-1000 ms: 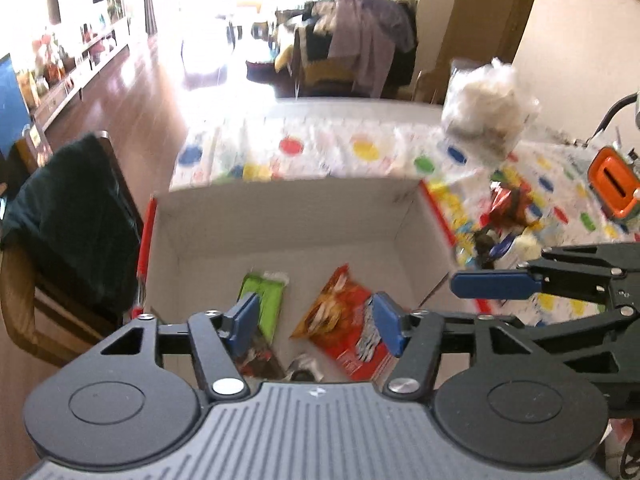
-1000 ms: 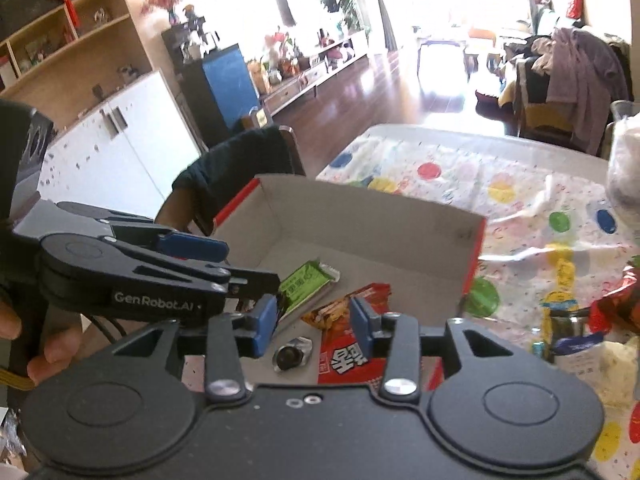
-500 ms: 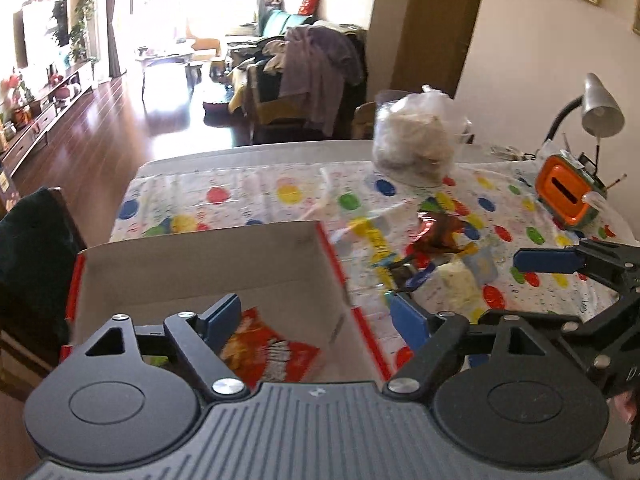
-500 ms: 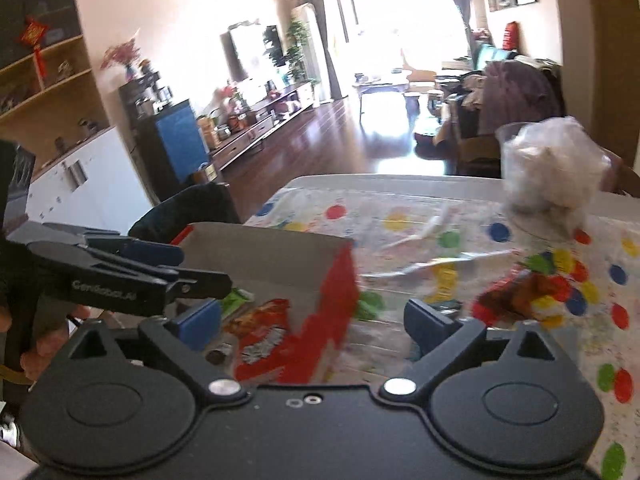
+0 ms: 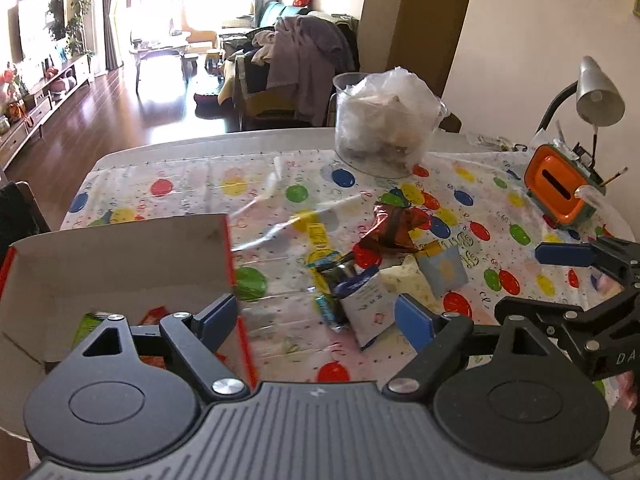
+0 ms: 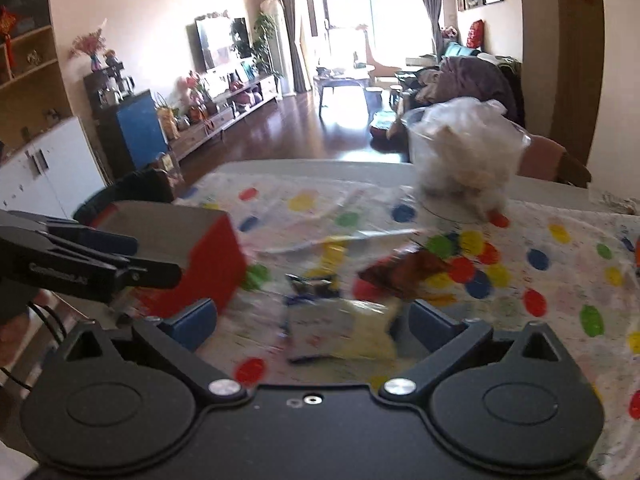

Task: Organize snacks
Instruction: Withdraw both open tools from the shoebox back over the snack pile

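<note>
Two released grippers above a table holding a snack box and loose snack packets.

The left gripper has its jaws spread wide and holds nothing; the right gripper is likewise spread and empty, hanging over the snack pile, which is blurred in its view. The cardboard box, red outside and pale inside, sits at the left gripper's 9 o'clock and contains a green packet and a red packet, both largely hidden behind the gripper body. The loose pile lies on the spotted tablecloth just right of the box, at 12 to 1 o'clock. A clear tub stuffed with plastic bags stands at the far edge, and an orange case at 2 o'clock.
</note>
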The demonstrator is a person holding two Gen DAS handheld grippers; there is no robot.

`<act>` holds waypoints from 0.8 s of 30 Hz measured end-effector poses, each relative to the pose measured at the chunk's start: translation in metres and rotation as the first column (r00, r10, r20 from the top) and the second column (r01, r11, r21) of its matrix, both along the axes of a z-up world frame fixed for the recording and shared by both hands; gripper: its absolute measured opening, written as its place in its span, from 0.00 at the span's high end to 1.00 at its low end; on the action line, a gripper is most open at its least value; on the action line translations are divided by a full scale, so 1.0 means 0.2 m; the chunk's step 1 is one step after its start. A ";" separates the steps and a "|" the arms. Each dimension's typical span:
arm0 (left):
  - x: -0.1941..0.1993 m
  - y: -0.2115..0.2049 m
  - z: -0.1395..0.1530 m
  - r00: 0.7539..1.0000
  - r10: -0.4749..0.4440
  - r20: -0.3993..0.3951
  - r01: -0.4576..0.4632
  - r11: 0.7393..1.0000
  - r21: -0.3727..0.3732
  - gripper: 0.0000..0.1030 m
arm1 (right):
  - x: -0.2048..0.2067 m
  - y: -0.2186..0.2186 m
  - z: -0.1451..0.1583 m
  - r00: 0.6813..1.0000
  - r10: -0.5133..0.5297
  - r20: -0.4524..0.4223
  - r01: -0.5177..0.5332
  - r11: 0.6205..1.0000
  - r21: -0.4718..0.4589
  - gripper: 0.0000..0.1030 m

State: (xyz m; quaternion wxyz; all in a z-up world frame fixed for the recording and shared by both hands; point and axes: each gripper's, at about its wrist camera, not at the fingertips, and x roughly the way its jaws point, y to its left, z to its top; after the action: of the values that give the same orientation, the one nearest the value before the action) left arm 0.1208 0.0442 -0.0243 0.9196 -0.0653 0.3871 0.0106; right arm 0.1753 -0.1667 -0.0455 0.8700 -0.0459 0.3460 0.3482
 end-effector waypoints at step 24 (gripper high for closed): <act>0.57 -0.39 -0.49 0.927 0.272 -0.259 -0.271 0.962 0.039 0.17 | 0.47 -0.20 -0.49 0.923 0.385 0.004 -0.365 0.879 -0.306 0.03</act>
State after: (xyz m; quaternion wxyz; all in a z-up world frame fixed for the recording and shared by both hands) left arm 0.2356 -0.0335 -0.1224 0.8501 -0.1153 0.4925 0.1466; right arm 0.2697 -0.2065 -0.1443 0.7797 -0.2547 0.3507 0.4519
